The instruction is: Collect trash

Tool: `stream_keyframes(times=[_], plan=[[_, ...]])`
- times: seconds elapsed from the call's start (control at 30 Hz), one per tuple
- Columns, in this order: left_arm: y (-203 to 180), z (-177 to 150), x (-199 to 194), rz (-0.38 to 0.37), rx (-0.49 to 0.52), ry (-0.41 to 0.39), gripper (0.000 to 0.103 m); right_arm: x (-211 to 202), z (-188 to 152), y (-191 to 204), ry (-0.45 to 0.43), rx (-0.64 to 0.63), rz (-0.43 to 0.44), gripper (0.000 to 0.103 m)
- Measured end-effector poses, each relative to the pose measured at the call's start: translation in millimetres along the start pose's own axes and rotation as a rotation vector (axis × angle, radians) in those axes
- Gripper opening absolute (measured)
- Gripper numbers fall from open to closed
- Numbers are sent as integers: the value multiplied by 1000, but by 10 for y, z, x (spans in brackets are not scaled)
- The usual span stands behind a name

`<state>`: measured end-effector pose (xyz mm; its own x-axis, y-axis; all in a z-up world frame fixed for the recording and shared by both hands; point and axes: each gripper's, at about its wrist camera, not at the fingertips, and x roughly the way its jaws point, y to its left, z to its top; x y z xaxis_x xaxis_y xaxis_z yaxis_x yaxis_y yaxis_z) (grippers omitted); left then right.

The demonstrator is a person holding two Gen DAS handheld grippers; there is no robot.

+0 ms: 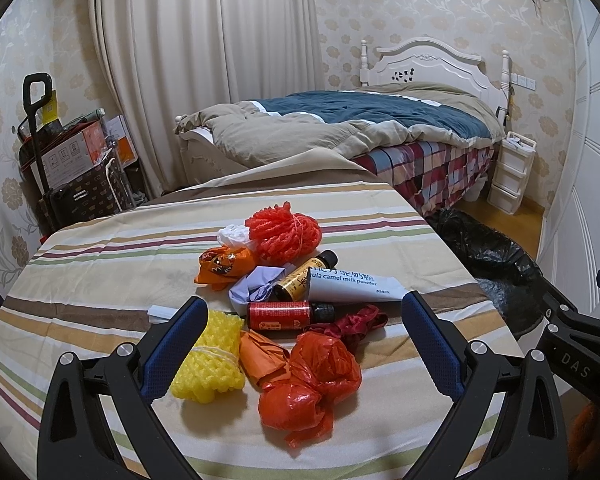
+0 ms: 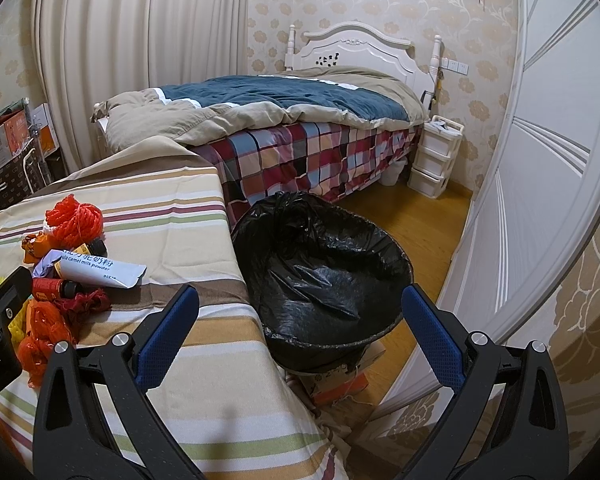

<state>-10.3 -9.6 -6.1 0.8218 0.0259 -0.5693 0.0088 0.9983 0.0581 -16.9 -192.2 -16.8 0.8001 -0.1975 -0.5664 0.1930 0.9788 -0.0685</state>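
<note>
Both grippers, left gripper [image 1: 300,316] and right gripper [image 2: 300,308], are hanging spread and empty. Trash is lying mid-surface [image 1: 80,280]: the crumpled orange bag [image 1: 312,380], likely light and soft, invites pinching a fold; bin [image 2: 332,272] is waiting beside the right edge.

Two small bottles [image 1: 288,314] [image 1: 306,276] and two foam nets [image 1: 208,360] [image 1: 286,232] are lying on the worktop [image 1: 100,280]. One lined bin [image 2: 328,276] is standing beside it.

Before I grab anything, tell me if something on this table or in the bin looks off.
Nothing is spilled or broken. The trash lies heaped mid-table: the red bottle and the yellow-label bottle lie on their sides, caps on. The bin's black liner sags inward, partly folded over the opening. Both hand-held grippers are open and empty.
</note>
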Motion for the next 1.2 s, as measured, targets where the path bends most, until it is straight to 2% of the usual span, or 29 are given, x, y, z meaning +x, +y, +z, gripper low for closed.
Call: stream_keyframes(times=[0.27,0.5,0.77,0.83,0.87,0.97,1.2], plan=[[22,-49,-18,4,5,0,97,16,-41,-50,3,2,2,99],[316,-137,-95,26,6,11,94,-79,-131,-9,8,2,21,99],[750,-297,-182,62,-19,58,86,-218,-155,255,15,-15,63,98],[828,-299,-220,68,-24,64,85,-262,-191,318,17,-26,75,97],[868,-318,-246,71,-23,64,85,-252,-183,343,17,-27,78,93],[927,-328,-278,78,-22,66,85,-300,-219,440,30,-44,100,88],[1014,-399,-266,61,-31,96,85,-394,-263,612,36,-89,114,88]])
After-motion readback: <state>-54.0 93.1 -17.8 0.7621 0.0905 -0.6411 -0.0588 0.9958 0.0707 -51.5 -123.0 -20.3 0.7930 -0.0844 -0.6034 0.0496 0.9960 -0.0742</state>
